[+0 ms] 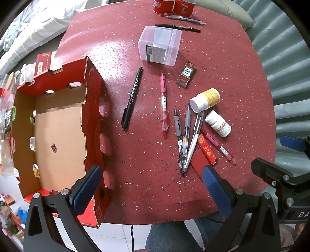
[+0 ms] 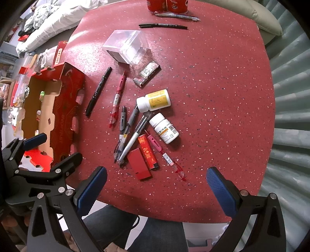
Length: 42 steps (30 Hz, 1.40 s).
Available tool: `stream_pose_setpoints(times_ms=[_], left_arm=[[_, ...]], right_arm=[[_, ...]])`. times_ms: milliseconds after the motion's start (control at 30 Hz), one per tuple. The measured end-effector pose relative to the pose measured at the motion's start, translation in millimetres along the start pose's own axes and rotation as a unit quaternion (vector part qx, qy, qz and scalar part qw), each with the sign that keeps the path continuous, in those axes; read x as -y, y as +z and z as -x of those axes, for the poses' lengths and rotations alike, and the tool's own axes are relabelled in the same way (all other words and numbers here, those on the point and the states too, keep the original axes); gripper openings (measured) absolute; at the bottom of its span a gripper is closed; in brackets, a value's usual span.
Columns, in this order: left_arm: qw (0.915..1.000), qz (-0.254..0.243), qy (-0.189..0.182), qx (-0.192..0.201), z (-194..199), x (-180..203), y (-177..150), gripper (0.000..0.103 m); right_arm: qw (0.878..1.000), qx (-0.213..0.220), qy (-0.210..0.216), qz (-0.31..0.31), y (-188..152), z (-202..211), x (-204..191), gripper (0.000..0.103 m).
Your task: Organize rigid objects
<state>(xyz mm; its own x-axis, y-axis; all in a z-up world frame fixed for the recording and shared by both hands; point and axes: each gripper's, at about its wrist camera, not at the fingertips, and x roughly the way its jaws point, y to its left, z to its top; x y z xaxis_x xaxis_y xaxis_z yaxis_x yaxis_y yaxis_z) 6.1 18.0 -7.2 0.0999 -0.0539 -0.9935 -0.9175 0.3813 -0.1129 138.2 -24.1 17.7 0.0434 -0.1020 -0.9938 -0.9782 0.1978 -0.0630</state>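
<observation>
A red cardboard box [image 1: 58, 128] with a bare brown inside lies open at the table's left; it shows too in the right wrist view [image 2: 48, 116]. Scattered pens, two white pill bottles [image 1: 206, 99] [image 2: 164, 128], a black marker [image 1: 132, 97], a pink pen [image 1: 163, 102], red lighters [image 2: 147, 151] and a clear plastic container [image 1: 159, 45] lie on the red table [image 1: 222, 58]. My left gripper [image 1: 153, 188] is open above the table's near edge, right of the box. My right gripper [image 2: 157, 188] is open too, just below the lighters. Neither holds anything.
Two red cans [image 1: 174, 6] and two more pens [image 1: 180, 27] lie at the table's far edge. White bedding [image 1: 34, 25] and clutter sit beyond the left side. A person's legs [image 2: 135, 232] show under the near edge. A green corrugated surface [image 2: 290, 116] is on the right.
</observation>
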Motion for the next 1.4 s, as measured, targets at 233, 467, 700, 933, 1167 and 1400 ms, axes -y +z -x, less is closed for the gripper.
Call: stream_pose_setpoints(times_ms=[233,467,700,933,1167,1400], left_arm=[[1.0,0.001,0.003,-0.007,-2.6,0.5,3.9,0.103],[0.9999,0.0,0.004,-0.01,-6.4,2.6,10.5,0.103],[0.9997,-0.004,0.013,-0.019,-21.3,3.1,17.2,0.103],[0.9991,-0.024,0.021,-0.029,-42.9,8.8,24.7,0.103],[0.9985,-0.03,0.039,-0.023,-66.7,2.9,46.4,0.103],[0.9953,-0.045,0.085,-0.013,-91.8,-3.0,75.7,0.103]], right_arm=[[1.0,-0.007,-0.001,0.0,3.8,-3.6,2.4,0.103],[1.0,-0.011,-0.001,-0.001,6.8,-6.3,5.8,0.103],[1.0,-0.016,-0.007,-0.007,9.1,-12.9,15.0,0.103],[0.999,-0.028,-0.006,-0.02,7.2,-25.4,27.3,0.103],[0.999,-0.027,-0.014,-0.013,10.4,-42.0,32.6,0.103],[0.999,-0.028,-0.021,-0.004,17.0,-54.7,37.3,0.103]])
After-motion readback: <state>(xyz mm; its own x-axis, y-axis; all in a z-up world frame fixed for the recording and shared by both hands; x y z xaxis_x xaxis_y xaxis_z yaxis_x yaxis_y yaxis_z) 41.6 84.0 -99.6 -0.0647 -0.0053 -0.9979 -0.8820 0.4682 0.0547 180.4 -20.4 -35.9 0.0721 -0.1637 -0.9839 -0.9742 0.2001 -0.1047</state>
